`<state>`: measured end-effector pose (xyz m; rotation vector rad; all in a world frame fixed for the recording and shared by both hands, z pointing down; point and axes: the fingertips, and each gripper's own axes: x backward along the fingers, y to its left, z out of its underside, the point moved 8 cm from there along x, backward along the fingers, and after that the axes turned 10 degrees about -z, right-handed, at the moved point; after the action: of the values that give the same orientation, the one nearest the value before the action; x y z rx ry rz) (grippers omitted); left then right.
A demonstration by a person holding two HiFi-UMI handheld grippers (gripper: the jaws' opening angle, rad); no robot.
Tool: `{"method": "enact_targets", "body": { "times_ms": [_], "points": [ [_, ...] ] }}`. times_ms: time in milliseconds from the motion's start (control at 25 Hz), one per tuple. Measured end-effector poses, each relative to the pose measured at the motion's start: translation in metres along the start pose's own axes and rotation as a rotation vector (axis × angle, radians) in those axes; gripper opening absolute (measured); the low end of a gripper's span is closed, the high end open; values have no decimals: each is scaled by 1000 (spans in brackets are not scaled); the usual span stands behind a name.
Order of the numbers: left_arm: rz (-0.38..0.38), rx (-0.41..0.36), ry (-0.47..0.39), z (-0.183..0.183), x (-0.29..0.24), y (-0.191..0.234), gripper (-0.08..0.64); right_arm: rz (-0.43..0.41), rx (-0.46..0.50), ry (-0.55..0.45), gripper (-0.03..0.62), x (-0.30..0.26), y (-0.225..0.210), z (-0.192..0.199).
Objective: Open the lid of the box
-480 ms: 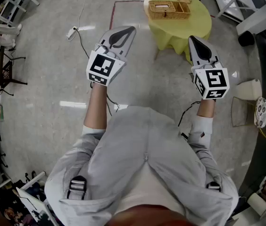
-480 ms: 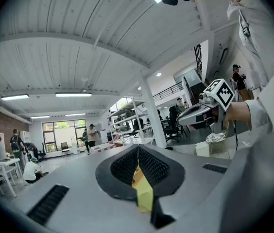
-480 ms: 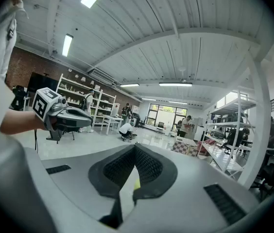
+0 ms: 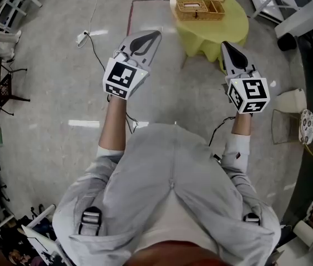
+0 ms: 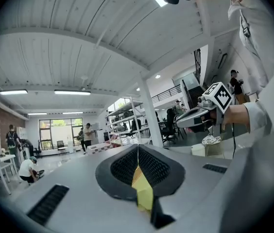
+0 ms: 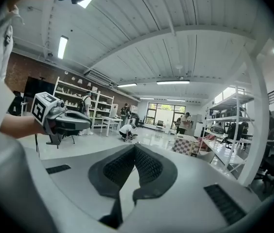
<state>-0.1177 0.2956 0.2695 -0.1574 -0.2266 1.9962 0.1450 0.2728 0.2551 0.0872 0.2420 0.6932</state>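
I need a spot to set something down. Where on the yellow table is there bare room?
Bare cloth lies on the yellow table between the wicker box and the near rim, and a narrower strip between the box and the right rim. The far left is crowded: the box sits close to that rim.

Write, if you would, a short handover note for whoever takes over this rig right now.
Left gripper: shut, empty, held in the air, pointing toward the table.
Right gripper: shut, empty, held in the air beside the left.
Box: on the yellow table, ahead of both grippers; neither touches it.
Done: nothing yet on the box. Its lid looks closed, though it is small in the head view.
Left: step up to the table, open a gripper, take hold of the lid and lift it open.
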Motion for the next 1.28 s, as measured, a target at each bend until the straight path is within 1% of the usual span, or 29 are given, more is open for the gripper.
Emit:
{"method": "enact_targets", "body": {
  "times_ms": [120, 320, 400, 560, 720, 880, 1000, 1160, 1280],
  "points": [
    [13, 4, -8, 5, 10, 12, 29, -2, -8, -4, 23, -7, 14, -4],
    [26, 17, 17, 22, 28, 29, 29, 31, -39, -44, 21, -15, 40, -10],
    [30, 31, 25, 27, 32, 33, 29, 33, -37, -41, 21, -19, 48, -10],
    [52, 23, 14, 29, 38, 38, 29, 30, -43, -41, 21, -25, 54, -12],
    [85, 31, 1, 34, 35, 36, 29, 5, -38, -21, 22, -33, 56, -8],
    [92, 28, 11, 38, 24, 38, 29, -5, -40, -18, 21, -44, 46, -6],
    [76, 32, 26, 43, 7, 48, 29, -18, -44, -24, 23, -57, 32, -6],
    [66, 29, 39, 48, -34, 53, 29, -24, -46, -19, 22, -76, -6, 6],
    [73, 21, 51, 51, -71, 56, 29, -13, -47, 6, 23, -95, -42, 15]
  ]
}}
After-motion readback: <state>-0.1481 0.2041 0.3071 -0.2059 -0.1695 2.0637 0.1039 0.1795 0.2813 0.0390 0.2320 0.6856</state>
